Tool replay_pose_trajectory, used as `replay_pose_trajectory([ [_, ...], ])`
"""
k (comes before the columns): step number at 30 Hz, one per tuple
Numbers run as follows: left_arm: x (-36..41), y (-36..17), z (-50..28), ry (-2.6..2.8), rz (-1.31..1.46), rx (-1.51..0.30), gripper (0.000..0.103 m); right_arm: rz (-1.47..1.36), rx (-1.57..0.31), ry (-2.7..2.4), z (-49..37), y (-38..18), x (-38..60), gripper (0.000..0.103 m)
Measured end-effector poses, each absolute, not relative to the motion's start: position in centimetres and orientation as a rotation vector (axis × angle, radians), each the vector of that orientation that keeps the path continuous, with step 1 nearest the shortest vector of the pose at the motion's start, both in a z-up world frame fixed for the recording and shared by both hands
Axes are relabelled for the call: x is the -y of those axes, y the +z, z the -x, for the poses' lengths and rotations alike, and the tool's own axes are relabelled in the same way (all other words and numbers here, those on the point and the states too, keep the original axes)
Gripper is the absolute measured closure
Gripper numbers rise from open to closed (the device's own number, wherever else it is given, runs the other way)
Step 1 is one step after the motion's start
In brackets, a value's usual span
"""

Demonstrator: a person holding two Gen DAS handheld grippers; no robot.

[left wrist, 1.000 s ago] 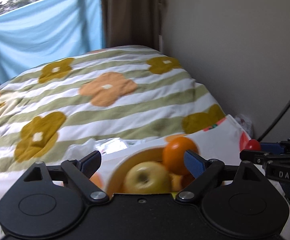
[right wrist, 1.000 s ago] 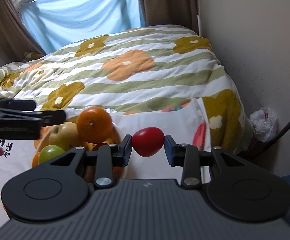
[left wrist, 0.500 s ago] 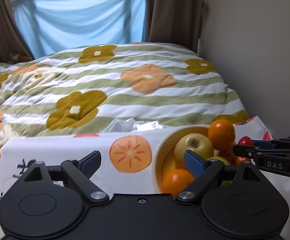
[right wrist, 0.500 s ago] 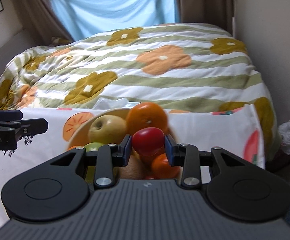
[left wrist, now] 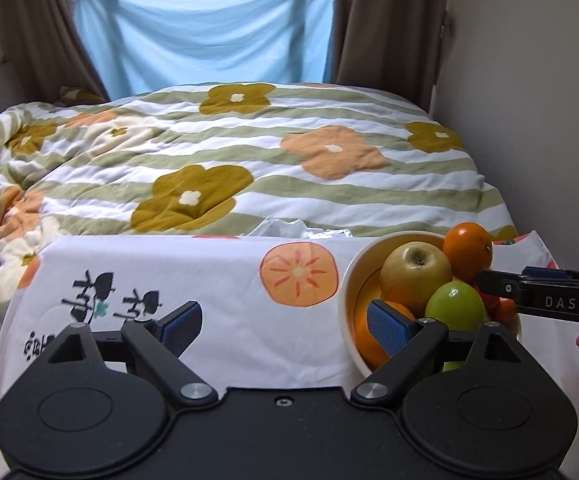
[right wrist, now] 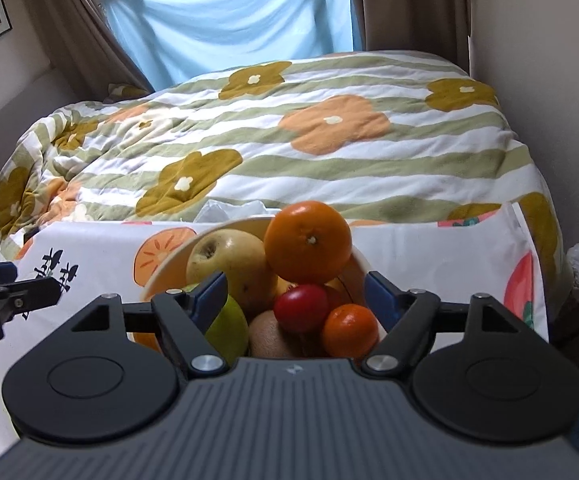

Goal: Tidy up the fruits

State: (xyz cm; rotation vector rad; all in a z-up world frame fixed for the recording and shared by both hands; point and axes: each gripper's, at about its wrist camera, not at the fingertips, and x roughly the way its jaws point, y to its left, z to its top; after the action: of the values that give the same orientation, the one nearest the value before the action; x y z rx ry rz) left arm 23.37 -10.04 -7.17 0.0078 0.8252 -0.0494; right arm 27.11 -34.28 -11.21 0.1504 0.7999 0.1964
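Overhead-lit, seemingly, fruit-print tablecloth (left wrist: 217, 280) beside bed (left wrist: 249, 152)

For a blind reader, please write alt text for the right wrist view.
The right tool, open, hovers over a bowl piled with fruit; a red tomato lies free between its fingers. Behind is a bed with a flowered quilt.

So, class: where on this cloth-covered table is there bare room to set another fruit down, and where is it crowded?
Free: the white cloth left of the bowl, between the printed persimmon and the black leaf print, under the open left tongs. Crowded: the bowl, heaped with fruit, with the open right tongs over it.
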Motion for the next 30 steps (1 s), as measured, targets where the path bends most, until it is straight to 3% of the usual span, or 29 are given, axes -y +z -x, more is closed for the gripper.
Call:
replay_pose_trajectory([
  [13, 7.9, -3.5, -18.5, 0.020, 0.025, -0.733, 0.011, -0.103, -0.765, 0.220, -23.8, -8.0, 32.9, 0.013],
  [27, 2.9, 2.1, -9.5, -0.054, 0.033, -0.571, 0.008, -0.076, -0.696, 0.109, -12.0, -1.0, 28.2, 0.012],
  [30, 2.1, 2.5, -7.7, -0.060, 0.018, -0.556, 0.008, -0.081, -0.699, 0.088, -9.8, -0.1, 27.4, 0.006],
])
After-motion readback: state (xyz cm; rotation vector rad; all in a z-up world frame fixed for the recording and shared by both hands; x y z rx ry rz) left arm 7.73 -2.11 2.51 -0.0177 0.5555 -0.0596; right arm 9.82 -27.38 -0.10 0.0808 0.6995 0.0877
